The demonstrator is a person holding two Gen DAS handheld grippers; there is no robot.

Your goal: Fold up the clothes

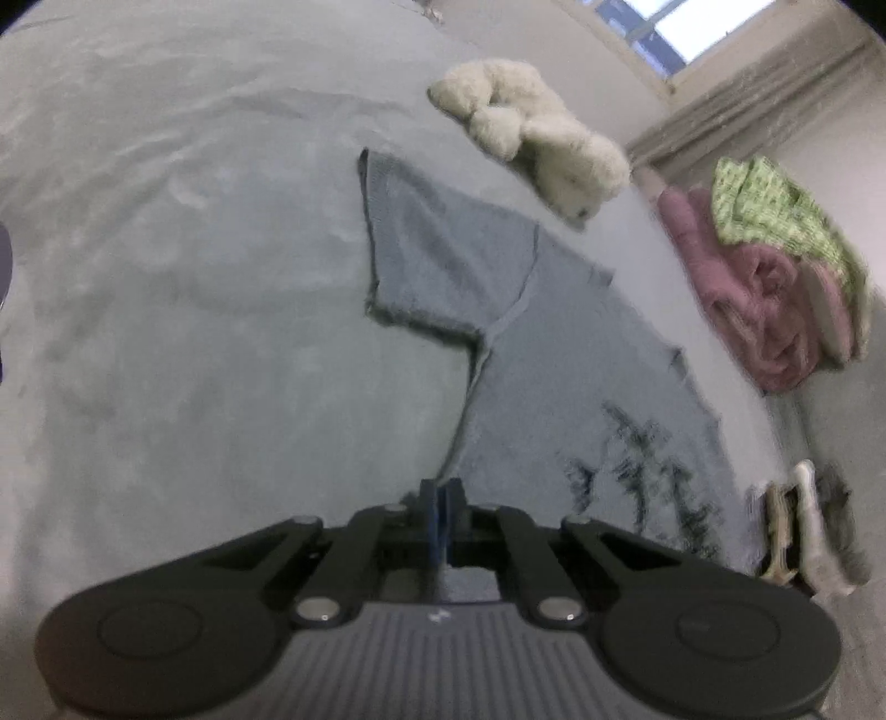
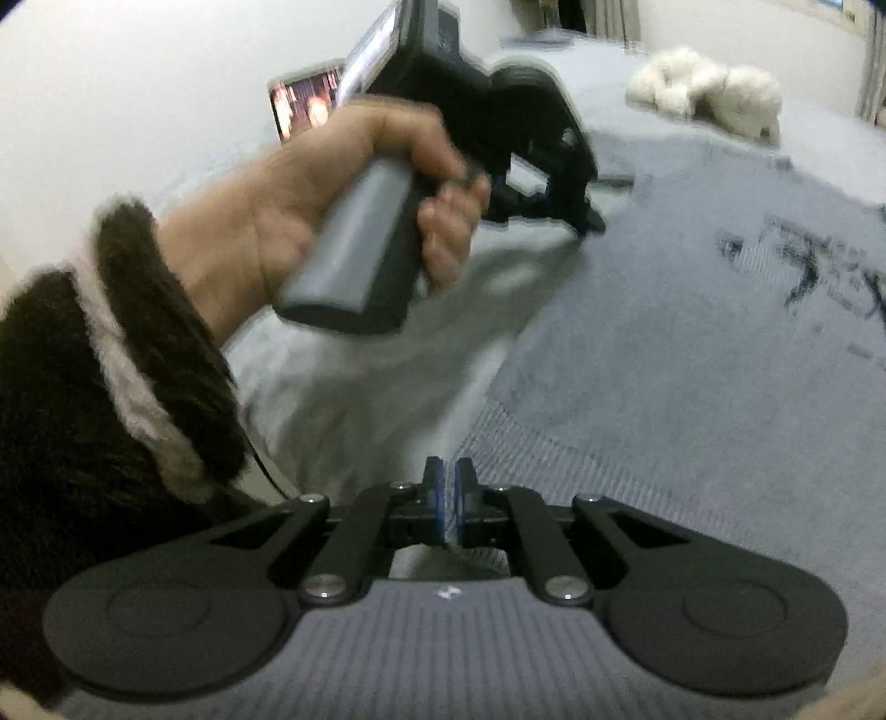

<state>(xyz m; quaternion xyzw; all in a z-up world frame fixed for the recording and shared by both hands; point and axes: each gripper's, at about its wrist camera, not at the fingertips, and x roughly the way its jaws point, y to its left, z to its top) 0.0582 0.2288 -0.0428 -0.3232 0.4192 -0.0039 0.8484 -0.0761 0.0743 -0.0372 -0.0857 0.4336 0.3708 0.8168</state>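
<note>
Blue-grey knit sweater point(image 1: 554, 354) spread flat on the bed point(image 1: 166, 249), short sleeve point(image 1: 432, 243) reaching toward the far side, dark blurred print point(image 1: 642, 465) on the chest. Same sweater point(image 2: 692, 360) in the right wrist view, ribbed hem nearest the camera.

Left gripper point(image 1: 441, 515) at the sweater's side seam, jaws closed together, a sliver of blue showing between the pads; cloth apparently pinched there, though too blurred to be sure. In the right wrist view, left gripper point(image 2: 587, 219) angled down with its tip at the sweater's edge, gripped by the left hand point(image 2: 343, 194), dark fuzzy sleeve point(image 2: 111, 360) with a pale cuff behind it.

Right gripper point(image 2: 449, 498) at the hem, jaws nearly closed on a thin fold of knit visible between the blue pads.

Beyond the sweater, a white plush toy point(image 1: 537, 138) lying on the bed, also seen at the top right from the right wrist point(image 2: 714, 94). Near it on the bed, a pile of folded clothes: pink point(image 1: 758, 310) below, green check point(image 1: 775, 210) on top. Further stacked items point(image 1: 803, 531) at the bed's edge, too blurred to identify. Window point(image 1: 692, 22) and curtain point(image 1: 747, 99) behind. Lit screen point(image 2: 304, 99) near the wall past the left hand.
</note>
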